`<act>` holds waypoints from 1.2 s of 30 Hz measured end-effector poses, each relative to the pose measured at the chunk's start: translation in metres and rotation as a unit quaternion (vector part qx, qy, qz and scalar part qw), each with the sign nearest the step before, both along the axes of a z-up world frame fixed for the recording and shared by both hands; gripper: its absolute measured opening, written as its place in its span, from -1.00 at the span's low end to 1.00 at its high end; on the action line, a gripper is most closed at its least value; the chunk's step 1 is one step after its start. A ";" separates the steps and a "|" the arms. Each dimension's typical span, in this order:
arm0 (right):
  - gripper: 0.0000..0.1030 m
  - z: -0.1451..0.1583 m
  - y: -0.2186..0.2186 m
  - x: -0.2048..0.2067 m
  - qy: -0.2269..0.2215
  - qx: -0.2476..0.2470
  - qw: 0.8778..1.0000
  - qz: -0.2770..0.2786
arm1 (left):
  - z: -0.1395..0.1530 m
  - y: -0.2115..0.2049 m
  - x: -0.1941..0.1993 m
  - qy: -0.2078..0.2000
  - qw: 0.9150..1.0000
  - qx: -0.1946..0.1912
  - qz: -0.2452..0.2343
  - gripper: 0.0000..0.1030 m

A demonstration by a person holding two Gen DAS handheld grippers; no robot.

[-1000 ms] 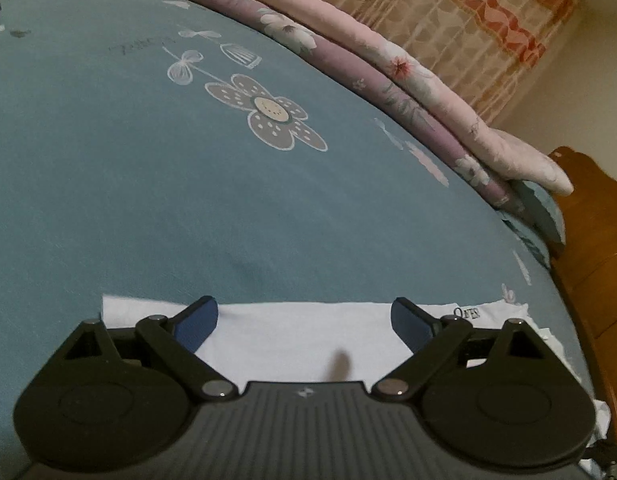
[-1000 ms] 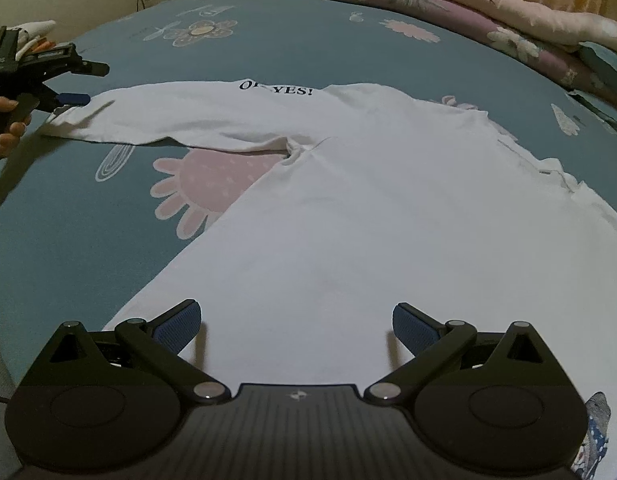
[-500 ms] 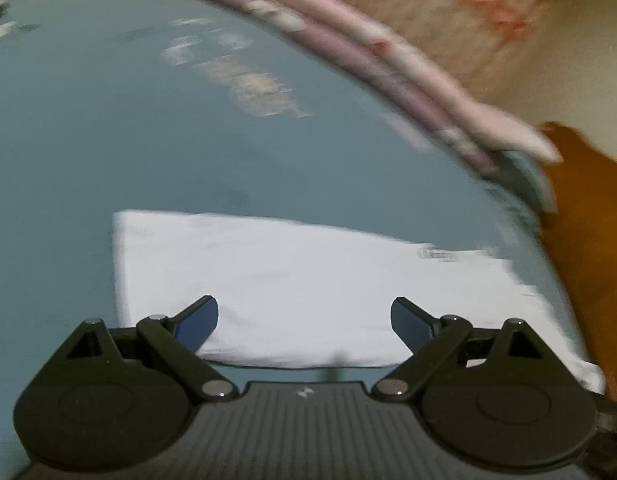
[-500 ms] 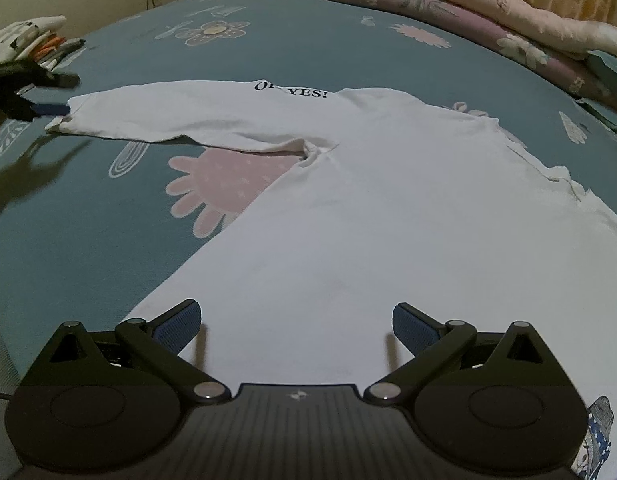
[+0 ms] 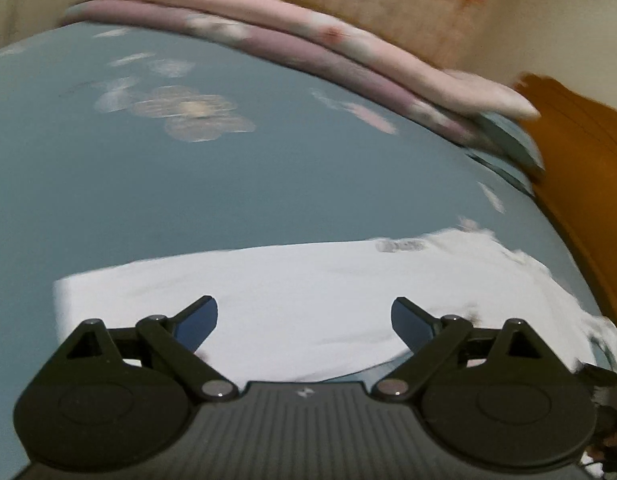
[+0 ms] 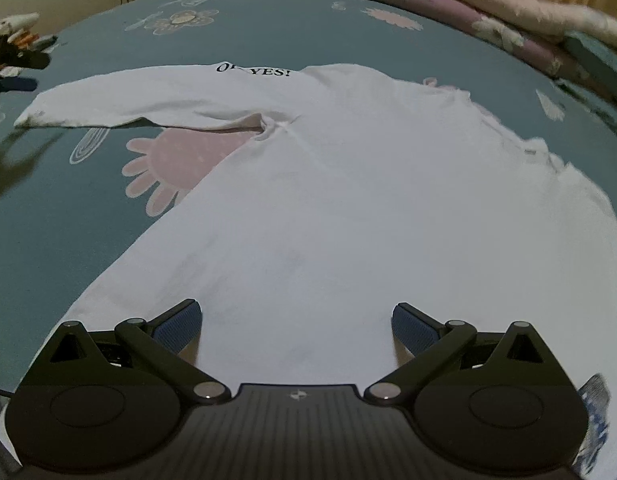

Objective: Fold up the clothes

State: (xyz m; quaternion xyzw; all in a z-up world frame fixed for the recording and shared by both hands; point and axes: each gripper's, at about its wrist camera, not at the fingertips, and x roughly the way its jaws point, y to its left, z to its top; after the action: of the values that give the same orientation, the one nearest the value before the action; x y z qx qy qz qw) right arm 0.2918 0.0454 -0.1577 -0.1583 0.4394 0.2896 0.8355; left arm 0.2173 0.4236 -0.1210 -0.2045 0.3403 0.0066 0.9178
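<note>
A white long-sleeved shirt (image 6: pixel 348 200) lies flat on the teal bed sheet (image 6: pixel 60 216), with black "OH YES!" lettering near its far edge. Its left sleeve (image 6: pixel 120 100) stretches out to the left. My right gripper (image 6: pixel 297 326) hovers open over the shirt's near hem, nothing between its blue pads. In the left wrist view, my left gripper (image 5: pixel 304 322) is open above the sleeve (image 5: pixel 292 300), near its cuff end at the left. The left gripper shows as a dark blurred shape (image 6: pixel 16 60) at the far left of the right wrist view, just off the cuff.
Folded pink and mauve floral quilts (image 5: pixel 308 52) line the far side of the bed. A brown wooden bed frame (image 5: pixel 580 184) stands at the right. The sheet carries flower prints (image 6: pixel 176 160). A patterned cloth (image 6: pixel 594 412) peeks out at the lower right.
The left gripper has drawn back and up from the sleeve cuff, open throughout; more of the sleeve now shows in its view. The right gripper has shifted slightly forward over the hem.
</note>
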 end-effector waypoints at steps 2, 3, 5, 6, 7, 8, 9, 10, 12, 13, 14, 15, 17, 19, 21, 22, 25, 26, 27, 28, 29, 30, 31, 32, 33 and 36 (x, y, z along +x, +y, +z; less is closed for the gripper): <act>1.00 -0.001 -0.004 0.002 0.008 0.011 1.000 -0.005 | 0.011 -0.023 0.028 -0.009 0.999 -0.001 -0.044 0.82; 1.00 -0.001 -0.004 0.001 0.007 0.012 1.000 -0.005 | 0.015 -0.037 0.043 -0.013 0.998 -0.003 -0.066 0.82; 1.00 0.001 -0.005 0.000 0.000 0.013 1.000 -0.002 | 0.022 -0.068 0.077 -0.019 0.994 -0.004 -0.109 0.84; 1.00 0.003 -0.008 0.000 -0.006 0.014 1.000 -0.002 | 0.023 -0.082 0.094 -0.020 0.992 -0.002 -0.126 0.85; 1.00 0.006 -0.010 -0.001 -0.013 0.015 1.000 -0.001 | 0.024 -0.097 0.111 -0.020 0.990 -0.001 -0.143 0.85; 1.00 0.009 -0.013 -0.001 -0.020 0.014 1.000 -0.002 | 0.022 -0.114 0.125 -0.015 0.988 0.002 -0.157 0.85; 1.00 0.012 -0.017 0.000 -0.028 0.012 1.000 -0.004 | 0.019 -0.129 0.141 -0.008 0.986 0.005 -0.168 0.85; 1.00 0.015 -0.022 0.000 -0.037 0.009 0.999 -0.007 | 0.016 -0.145 0.156 -0.002 0.984 0.010 -0.179 0.85; 1.00 0.019 -0.035 0.001 -0.054 0.000 0.998 -0.015 | 0.006 -0.174 0.182 0.008 0.980 0.032 -0.194 0.85; 1.00 0.020 -0.041 0.001 -0.063 -0.006 0.998 -0.020 | -0.001 -0.185 0.193 0.014 0.979 0.037 -0.198 0.85; 1.00 0.019 -0.048 0.002 -0.070 -0.012 0.997 -0.025 | -0.008 -0.194 0.204 0.019 0.979 0.040 -0.200 0.85; 1.00 0.018 -0.054 0.003 -0.074 -0.017 0.997 -0.029 | -0.015 -0.202 0.213 0.024 0.979 0.042 -0.200 0.85; 1.00 0.014 -0.066 0.005 -0.076 -0.023 0.996 -0.038 | -0.028 -0.212 0.223 0.029 0.979 0.046 -0.194 0.85; 1.00 0.007 -0.077 0.009 -0.065 -0.017 0.997 -0.048 | -0.038 -0.218 0.231 0.031 0.980 0.052 -0.190 0.85; 1.00 0.000 -0.086 0.013 -0.051 -0.008 0.997 -0.059 | -0.045 -0.221 0.237 0.034 0.980 0.054 -0.188 0.85; 1.00 -0.003 -0.090 0.014 -0.044 0.000 0.997 -0.063 | -0.048 -0.219 0.241 0.035 0.981 0.051 -0.186 0.85; 1.00 -0.009 -0.099 0.018 -0.030 0.030 0.996 -0.073 | -0.057 -0.215 0.257 0.034 0.983 0.051 -0.171 0.85; 1.00 -0.010 -0.101 0.018 -0.031 0.034 0.996 -0.073 | -0.059 -0.213 0.263 0.032 0.985 0.051 -0.163 0.86; 1.00 -0.010 -0.102 0.017 -0.033 0.035 0.996 -0.070 | -0.059 -0.211 0.266 0.030 0.986 0.050 -0.157 0.88; 1.00 -0.011 -0.103 0.016 -0.036 0.036 0.996 -0.067 | -0.056 -0.208 0.267 0.029 0.987 0.048 -0.153 0.89; 1.00 -0.012 -0.103 0.015 -0.038 0.036 0.996 -0.066 | -0.053 -0.205 0.268 0.029 0.987 0.046 -0.150 0.89; 1.00 -0.012 -0.104 0.014 -0.040 0.038 0.996 -0.065 | -0.049 -0.202 0.268 0.028 0.988 0.043 -0.146 0.90; 1.00 -0.012 -0.104 0.013 -0.041 0.039 0.996 -0.065 | -0.046 -0.199 0.269 0.028 0.989 0.041 -0.143 0.89; 1.00 -0.013 -0.105 0.013 -0.042 0.040 0.996 -0.064 | -0.043 -0.197 0.269 0.028 0.989 0.038 -0.139 0.89; 1.00 -0.012 -0.105 0.012 -0.042 0.040 0.996 -0.063 | -0.040 -0.194 0.270 0.027 0.990 0.036 -0.135 0.89; 1.00 -0.012 -0.105 0.011 -0.043 0.041 0.996 -0.063 | -0.031 -0.186 0.272 0.026 0.991 0.029 -0.125 0.89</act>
State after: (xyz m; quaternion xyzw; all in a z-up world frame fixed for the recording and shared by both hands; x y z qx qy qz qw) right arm 0.3029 -0.0600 -0.1695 -0.1085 0.4004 0.2468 0.8758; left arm 0.4889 0.2380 -0.1517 -0.1337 0.3863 -0.0929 0.9079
